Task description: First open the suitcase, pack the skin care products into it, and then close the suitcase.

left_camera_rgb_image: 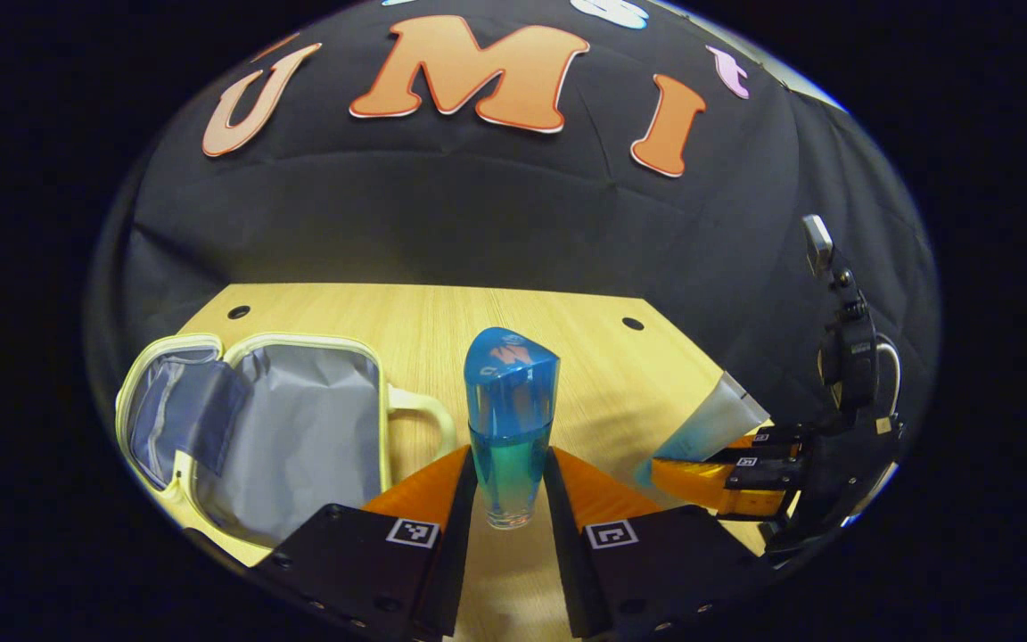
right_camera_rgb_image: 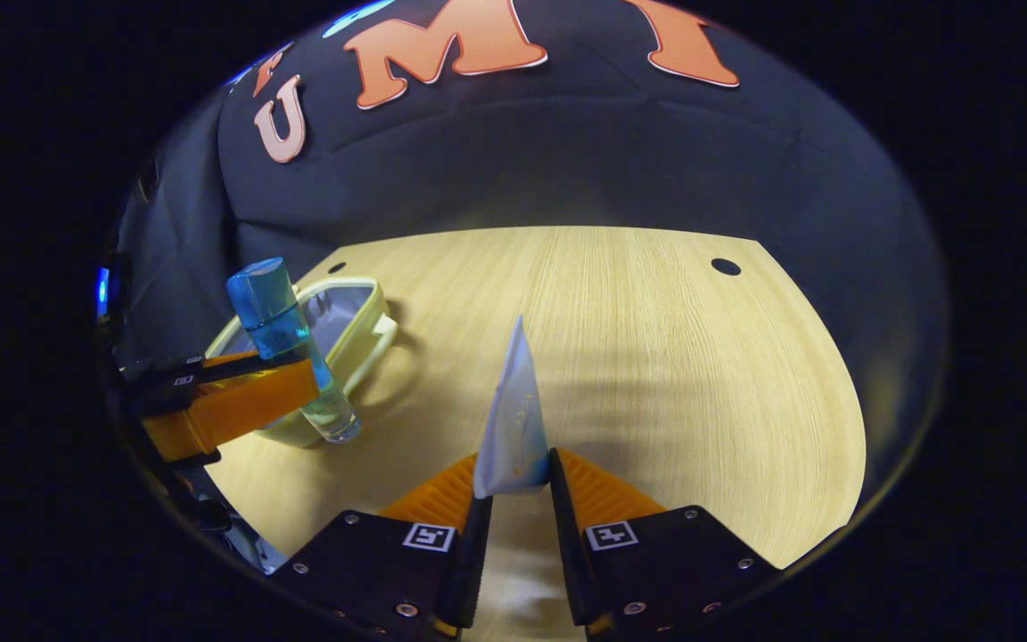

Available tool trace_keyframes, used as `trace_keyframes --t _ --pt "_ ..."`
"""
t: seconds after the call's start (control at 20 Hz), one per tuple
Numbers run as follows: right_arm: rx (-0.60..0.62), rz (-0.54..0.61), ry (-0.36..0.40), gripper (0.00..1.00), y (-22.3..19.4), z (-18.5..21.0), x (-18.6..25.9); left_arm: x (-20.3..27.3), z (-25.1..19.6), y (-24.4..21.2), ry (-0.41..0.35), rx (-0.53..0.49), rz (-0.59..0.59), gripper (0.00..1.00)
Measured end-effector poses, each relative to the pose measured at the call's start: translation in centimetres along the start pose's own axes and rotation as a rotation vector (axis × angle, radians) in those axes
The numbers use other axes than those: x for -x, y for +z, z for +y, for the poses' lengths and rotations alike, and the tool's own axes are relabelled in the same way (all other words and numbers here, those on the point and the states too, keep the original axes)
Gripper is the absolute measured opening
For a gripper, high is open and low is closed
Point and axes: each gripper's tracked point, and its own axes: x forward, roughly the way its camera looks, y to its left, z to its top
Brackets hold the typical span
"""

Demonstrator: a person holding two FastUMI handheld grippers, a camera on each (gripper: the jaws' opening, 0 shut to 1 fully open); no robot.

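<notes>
In the left gripper view, my left gripper (left_camera_rgb_image: 511, 486) is shut on a tall blue bottle (left_camera_rgb_image: 509, 419) with a blue cap, held upright above the wooden table (left_camera_rgb_image: 603, 374). The small pale-yellow suitcase (left_camera_rgb_image: 255, 428) lies open to its left, grey lining showing. At the right, the other gripper (left_camera_rgb_image: 727, 481) holds a white-and-blue tube (left_camera_rgb_image: 710, 423). In the right gripper view, my right gripper (right_camera_rgb_image: 518, 486) is shut on that tube (right_camera_rgb_image: 513, 419), which points away. The left gripper (right_camera_rgb_image: 228, 401) with the bottle (right_camera_rgb_image: 286, 343) sits at the left, in front of the suitcase (right_camera_rgb_image: 344, 312).
The table (right_camera_rgb_image: 656, 357) has small round holes near its back corners (right_camera_rgb_image: 726, 267). The black cloth wall closes off the back and both sides. Open tabletop lies to the right of the tube.
</notes>
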Motion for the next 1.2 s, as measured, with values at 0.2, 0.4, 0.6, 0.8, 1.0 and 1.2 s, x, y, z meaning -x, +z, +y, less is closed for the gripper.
trace_keyframes --t 0.2,0.4,0.6,0.8,1.0,1.2 --pt "-0.038 -0.034 0.044 0.39 1.6 2.5 1.8 4.0 4.8 2.0 0.03 0.032 0.047 0.45" --pt "-0.078 -0.045 0.111 0.39 2.1 6.1 2.4 6.9 12.1 3.1 0.081 0.034 0.155 0.45" --pt "-0.091 -0.034 0.11 0.39 1.5 7.2 2.3 7.3 18.7 0.7 0.096 0.005 0.376 0.45" --pt "-0.141 -0.026 0.073 0.39 1.2 6.8 2.5 5.2 22.5 -1.6 0.095 -0.035 0.548 0.46" --pt "-0.234 -0.026 0.043 0.39 1.1 7.2 2.8 1.9 24.5 -3.7 0.09 -0.065 0.646 0.47" --pt "-0.244 -0.025 0.013 0.39 0.6 7.5 3.1 -0.3 25.1 -4.0 0.076 -0.085 0.666 0.46"
